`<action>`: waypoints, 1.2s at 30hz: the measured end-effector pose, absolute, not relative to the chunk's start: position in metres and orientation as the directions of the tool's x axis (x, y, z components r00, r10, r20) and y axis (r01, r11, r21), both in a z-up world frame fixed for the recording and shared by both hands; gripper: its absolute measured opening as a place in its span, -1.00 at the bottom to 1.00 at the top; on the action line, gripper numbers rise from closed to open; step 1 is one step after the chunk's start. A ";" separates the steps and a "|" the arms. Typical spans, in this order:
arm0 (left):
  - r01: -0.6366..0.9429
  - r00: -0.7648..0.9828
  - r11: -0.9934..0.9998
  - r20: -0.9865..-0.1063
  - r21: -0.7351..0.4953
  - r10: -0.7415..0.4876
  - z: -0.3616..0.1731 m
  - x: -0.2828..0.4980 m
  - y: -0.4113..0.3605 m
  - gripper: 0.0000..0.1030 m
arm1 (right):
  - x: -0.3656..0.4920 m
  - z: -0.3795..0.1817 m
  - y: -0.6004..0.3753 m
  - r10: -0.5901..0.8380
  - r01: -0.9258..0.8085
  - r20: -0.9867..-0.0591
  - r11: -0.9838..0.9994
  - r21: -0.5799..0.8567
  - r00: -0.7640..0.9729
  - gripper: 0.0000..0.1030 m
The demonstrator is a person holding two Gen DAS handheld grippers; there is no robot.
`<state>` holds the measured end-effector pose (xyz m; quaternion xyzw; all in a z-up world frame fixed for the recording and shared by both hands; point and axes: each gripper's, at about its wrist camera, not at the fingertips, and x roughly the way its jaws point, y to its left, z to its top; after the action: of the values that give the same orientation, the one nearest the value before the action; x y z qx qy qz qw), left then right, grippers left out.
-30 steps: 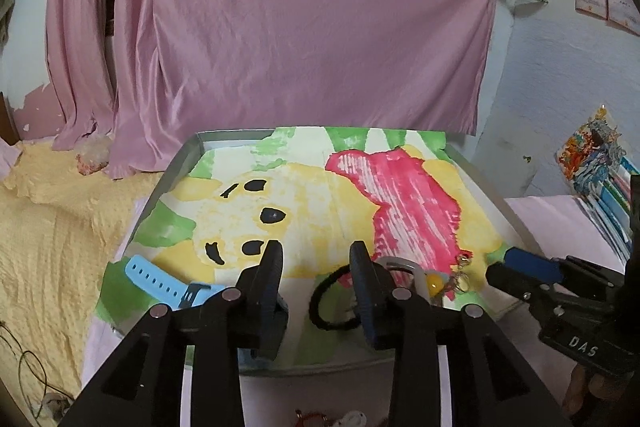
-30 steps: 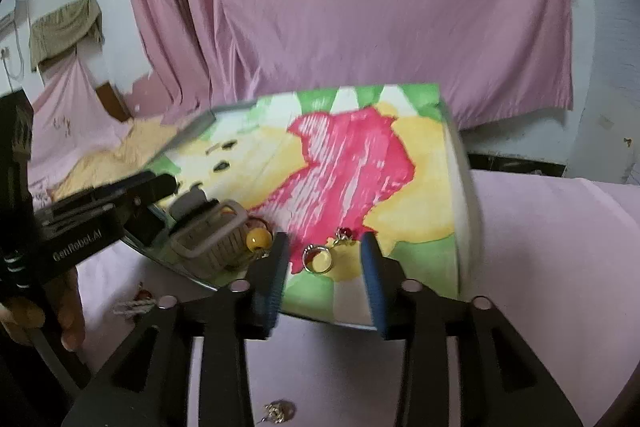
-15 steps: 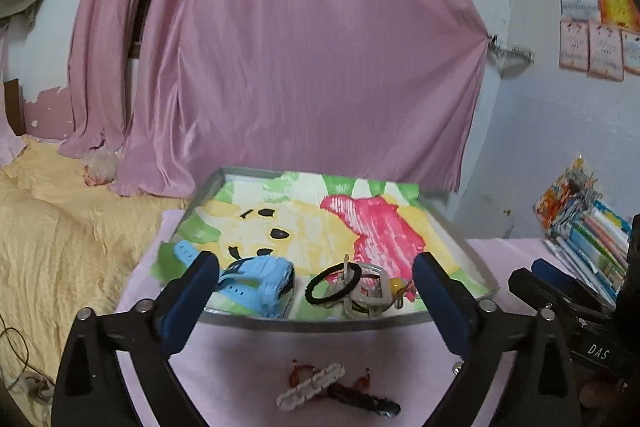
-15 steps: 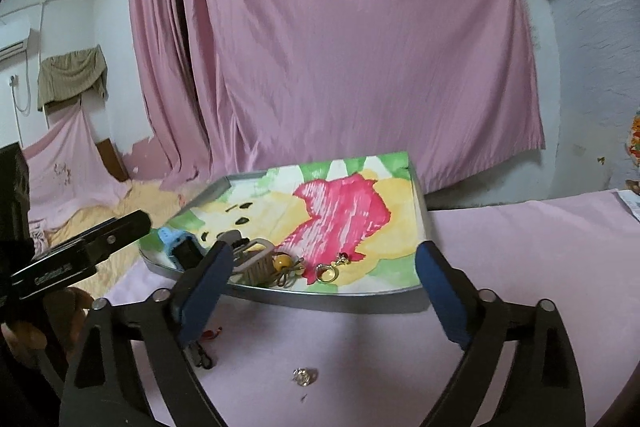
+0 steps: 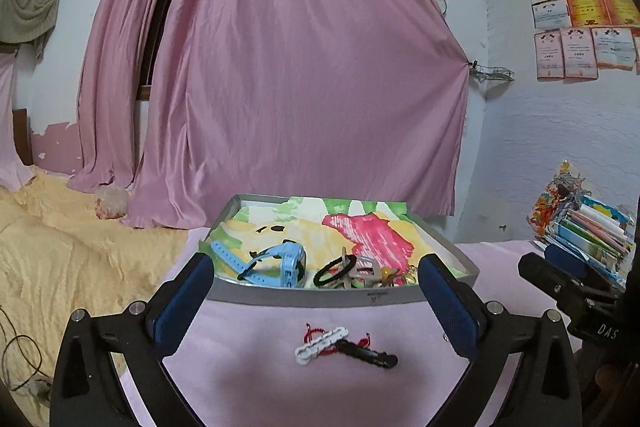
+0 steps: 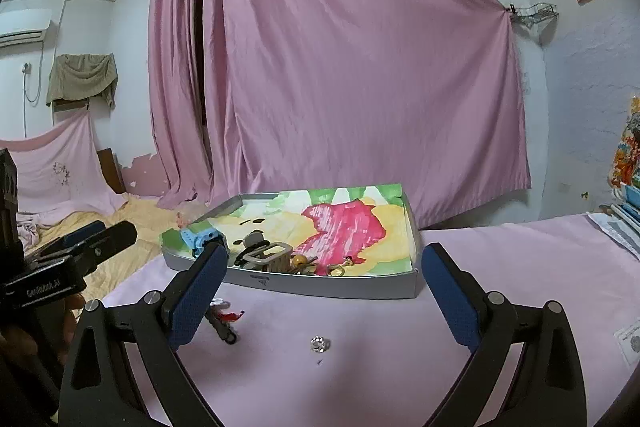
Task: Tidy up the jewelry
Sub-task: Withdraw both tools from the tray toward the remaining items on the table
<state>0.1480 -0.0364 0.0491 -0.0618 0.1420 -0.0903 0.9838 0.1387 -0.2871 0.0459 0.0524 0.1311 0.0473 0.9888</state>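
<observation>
Left wrist: tray (image 5: 348, 297) w/ watch (image 5: 280, 261), hair tie (image 5: 334, 265) etc. along its near edge. Bracelets (image 5: 322, 343), clip (image 5: 368, 351), stud (image 6: 319, 343) outside on cloth, near edge. Both grippers (image 5: 316, 303) (image 6: 324, 303) wide, empty. Mostly done.

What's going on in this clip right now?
A person holds two grippers, both open and empty, above a pink cloth. The tray already holds a blue watch, a black hair tie and small trinkets. A white-and-red bracelet, a black clip and a small sparkly piece lie outside it.
</observation>
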 end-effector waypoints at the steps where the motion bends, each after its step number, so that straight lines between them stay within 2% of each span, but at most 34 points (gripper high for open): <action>1: 0.160 0.943 0.976 -0.269 -0.147 -0.195 0.048 0.146 -0.036 0.99 | 0.136 0.046 -0.287 0.106 -0.079 -0.250 0.990 0.114 0.962 0.86; 12: 0.141 0.934 0.984 -0.315 -0.108 -0.168 0.032 0.131 -0.029 0.99 | 0.126 0.040 -0.279 0.088 -0.071 -0.265 0.995 0.070 0.960 0.86; 25: 0.138 0.875 0.989 -0.460 -0.058 -0.149 0.008 0.146 -0.026 0.99 | 0.137 0.025 -0.277 0.080 -0.067 -0.371 0.997 0.047 0.925 0.86; 29: 0.159 0.842 0.985 -0.513 -0.059 -0.167 0.007 0.155 -0.026 0.99 | 0.150 0.019 -0.275 0.071 -0.076 -0.454 0.997 0.008 0.888 0.86; 36: 0.173 0.791 0.985 -0.591 -0.026 -0.155 0.002 0.172 -0.029 0.99 | 0.174 0.010 -0.279 0.118 -0.108 -0.577 0.993 0.053 0.808 0.86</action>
<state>0.1723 -0.0291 0.0018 0.0145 0.3111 -0.0865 0.9463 0.1741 -0.2788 0.0100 0.0087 0.3037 0.0594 0.9509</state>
